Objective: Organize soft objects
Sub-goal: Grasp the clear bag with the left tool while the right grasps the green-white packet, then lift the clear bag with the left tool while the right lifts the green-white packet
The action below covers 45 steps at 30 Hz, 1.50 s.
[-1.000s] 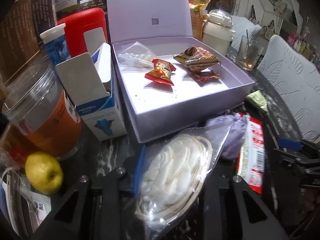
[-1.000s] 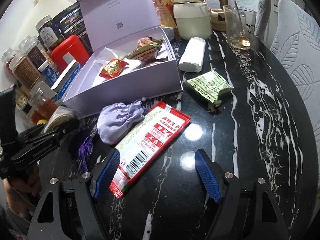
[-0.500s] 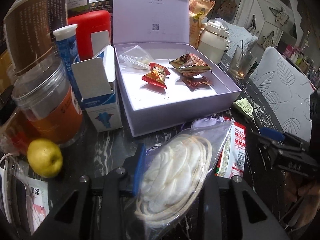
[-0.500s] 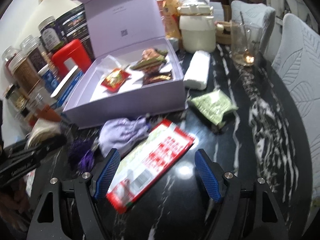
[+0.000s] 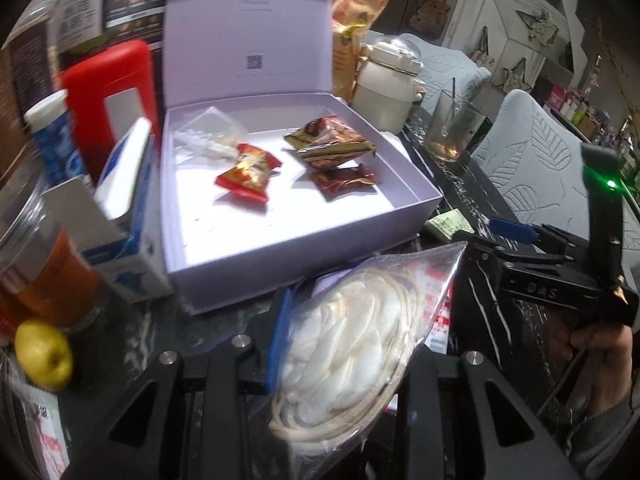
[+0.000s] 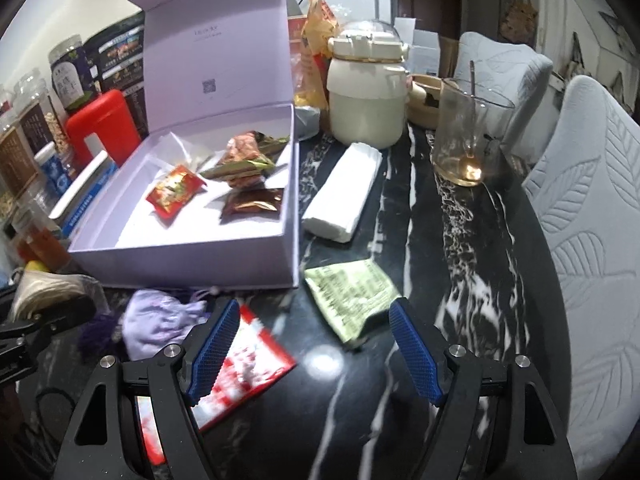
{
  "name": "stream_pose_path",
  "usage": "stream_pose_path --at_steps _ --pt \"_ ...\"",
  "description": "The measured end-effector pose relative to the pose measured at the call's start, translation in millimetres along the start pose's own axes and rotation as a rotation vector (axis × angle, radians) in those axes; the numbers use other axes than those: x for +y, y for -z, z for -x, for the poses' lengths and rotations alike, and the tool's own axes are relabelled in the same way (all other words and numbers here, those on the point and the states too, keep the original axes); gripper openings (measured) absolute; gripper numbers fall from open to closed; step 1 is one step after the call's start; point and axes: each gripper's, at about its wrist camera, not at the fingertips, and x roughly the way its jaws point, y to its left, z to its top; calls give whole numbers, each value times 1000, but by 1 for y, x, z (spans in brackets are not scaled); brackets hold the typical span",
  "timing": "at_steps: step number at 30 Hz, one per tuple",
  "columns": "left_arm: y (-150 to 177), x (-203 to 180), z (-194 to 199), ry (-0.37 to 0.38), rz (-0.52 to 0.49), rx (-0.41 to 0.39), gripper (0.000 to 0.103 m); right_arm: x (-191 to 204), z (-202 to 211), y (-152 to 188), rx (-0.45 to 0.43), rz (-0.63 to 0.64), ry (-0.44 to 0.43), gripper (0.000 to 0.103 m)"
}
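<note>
- The left gripper (image 5: pixel 340 344) is closed tight on a clear bag of white cord (image 5: pixel 352 356).
- The right gripper (image 6: pixel 314 348) stands wide open and holds nothing.
- Above centre of its frame are a green packet (image 6: pixel 352 292) and the open lilac box (image 6: pixel 192 256).

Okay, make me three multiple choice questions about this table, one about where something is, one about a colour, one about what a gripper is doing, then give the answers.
1. Where does the green packet lie?
A. in the box
B. on the dark table beside the box
C. in the glass

2. What colour is the open box?
A. pale purple
B. yellow
C. black

3. What is the left gripper doing?
A. standing open, empty
B. gripping a clear bag of white pads
C. gripping the fruit

Answers: B, it rests on the marble outside the box wall; A, walls and lid are lilac; B, the clear bag sits pinched between its fingers.
</note>
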Motion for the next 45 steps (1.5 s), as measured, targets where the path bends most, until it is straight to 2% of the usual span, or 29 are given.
stream_pose_path --at_steps 7,15,19,22,23,27,32,45 --pt "-7 -12 -14 14 -8 23 31 -14 -27 -8 47 67 -19 78" --pt "-6 -12 -17 2 0 39 31 -12 -47 -13 75 111 -51 78" --pt "-3 -7 -15 -18 9 42 31 -9 -56 -9 105 119 -8 78" --pt "0 -2 -13 -24 24 45 31 -5 -50 -5 78 122 -3 61" --pt "1 -1 -12 -24 29 46 31 -4 -48 -4 73 124 -4 48" --pt "5 2 -7 -26 39 43 31 -1 -43 1 73 118 7 43" --pt "9 5 5 -27 44 26 31 -5 -33 8 75 65 -7 43" --pt "31 1 40 -21 43 -21 31 11 30 47 29 -8 -34 43"
